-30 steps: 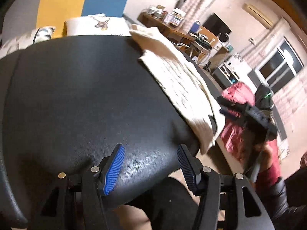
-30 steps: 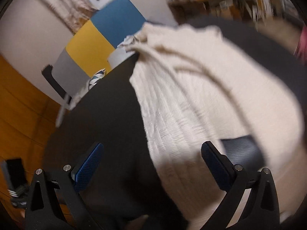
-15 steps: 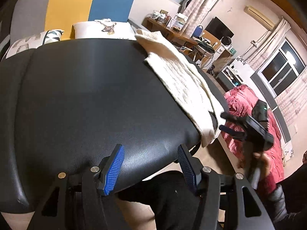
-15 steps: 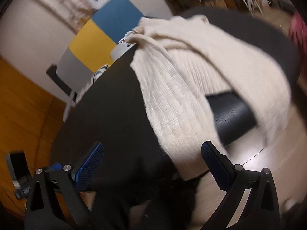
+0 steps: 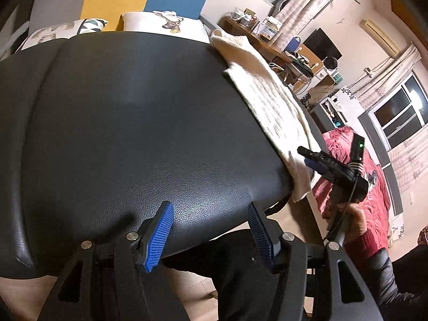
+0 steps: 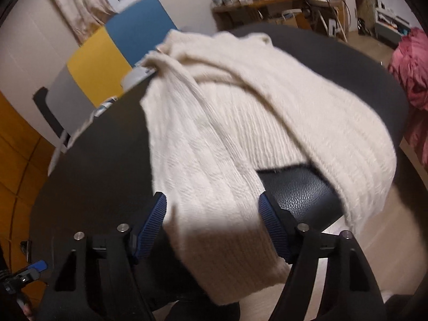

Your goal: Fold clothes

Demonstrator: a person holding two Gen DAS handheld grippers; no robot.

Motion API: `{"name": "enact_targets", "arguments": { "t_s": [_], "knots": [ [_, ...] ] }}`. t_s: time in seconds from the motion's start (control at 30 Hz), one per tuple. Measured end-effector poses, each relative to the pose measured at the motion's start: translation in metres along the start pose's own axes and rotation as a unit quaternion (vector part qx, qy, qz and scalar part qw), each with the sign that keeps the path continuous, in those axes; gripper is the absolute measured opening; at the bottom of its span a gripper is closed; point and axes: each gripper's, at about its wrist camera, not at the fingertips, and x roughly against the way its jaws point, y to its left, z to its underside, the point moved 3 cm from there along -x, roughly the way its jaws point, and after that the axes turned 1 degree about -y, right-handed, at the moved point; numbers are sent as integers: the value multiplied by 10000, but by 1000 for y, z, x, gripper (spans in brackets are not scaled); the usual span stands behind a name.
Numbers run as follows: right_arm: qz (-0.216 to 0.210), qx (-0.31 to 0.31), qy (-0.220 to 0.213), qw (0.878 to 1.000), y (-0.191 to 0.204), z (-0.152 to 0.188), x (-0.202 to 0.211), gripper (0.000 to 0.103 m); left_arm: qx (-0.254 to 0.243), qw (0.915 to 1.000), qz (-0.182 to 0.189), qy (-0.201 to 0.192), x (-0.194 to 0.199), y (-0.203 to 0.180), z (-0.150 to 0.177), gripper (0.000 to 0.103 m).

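Across the black seat (image 6: 299,187) sprawls a soft, floppy, probably light sweater (image 6: 240,112); right gripper (image 6: 212,224) jaws straddle its hem, not yet clamped, left gripper (image 5: 210,232) apart, empty.

A lived-in home room: cushions (image 5: 160,22), cluttered desk (image 5: 256,40), curtained window (image 5: 398,115)

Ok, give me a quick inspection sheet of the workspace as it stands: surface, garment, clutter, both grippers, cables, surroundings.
Surface: black leather-look table, mostly bare on the left.
Job's things: cream knit sweater spread along the right side, one end hanging over the near edge.
Clutter: nothing seen on the table.
Grippers: left gripper open, over bare table at the near edge; right gripper open, its fingers either side of the sweater's hanging end.
Cables: a black cable runs down the right gripper.
Surroundings: pillows, cluttered desk, red quilt.
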Motion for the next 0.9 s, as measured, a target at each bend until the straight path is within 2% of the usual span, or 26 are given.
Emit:
{"name": "enact_targets", "arguments": {
  "t_s": [0.07, 0.13, 0.17, 0.2, 0.4, 0.5, 0.57, 0.63, 0.73, 0.83, 0.9],
  "knots": [
    [88, 113, 37, 9999, 1, 1, -6, 67, 15, 10000, 9, 1, 0, 1, 0, 58],
    [242, 318, 77, 9992, 4, 2, -8, 49, 64, 10000, 22, 13, -1, 2, 0, 58],
    [318, 408, 108, 9986, 5, 3, -9, 25, 83, 10000, 36, 16, -1, 2, 1, 58],
    [358, 455, 126, 9982, 4, 3, -10, 15, 96, 9999, 47, 16, -1, 2, 1, 58],
    [403, 584, 97, 9974, 2, 4, -13, 6, 91, 9999, 27, -56, 5, 1, 3, 58],
    [93, 401, 66, 9991, 5, 1, -7, 0, 130, 9999, 35, -96, 7, 3, 1, 58],
    [-98, 308, -19, 9995, 8, -2, 2, 0, 168, 9998, 36, -113, 8, 4, 1, 58],
    [-78, 390, -53, 9992, 12, -3, 6, 0, 180, 9998, 31, -116, 8, 5, 2, 58],
    [-17, 183, 100, 9998, 7, -3, 3, 3, 184, 9998, 41, -118, 8, 5, 3, 58],
    [-181, -427, 14, 9989, -9, -5, 4, 20, 167, 9998, 48, -111, 6, 5, 2, 58],
    [-253, -579, -9, 9980, -16, -4, 5, 46, 158, 9998, 56, -96, 5, 5, 1, 58]
  ]
}}
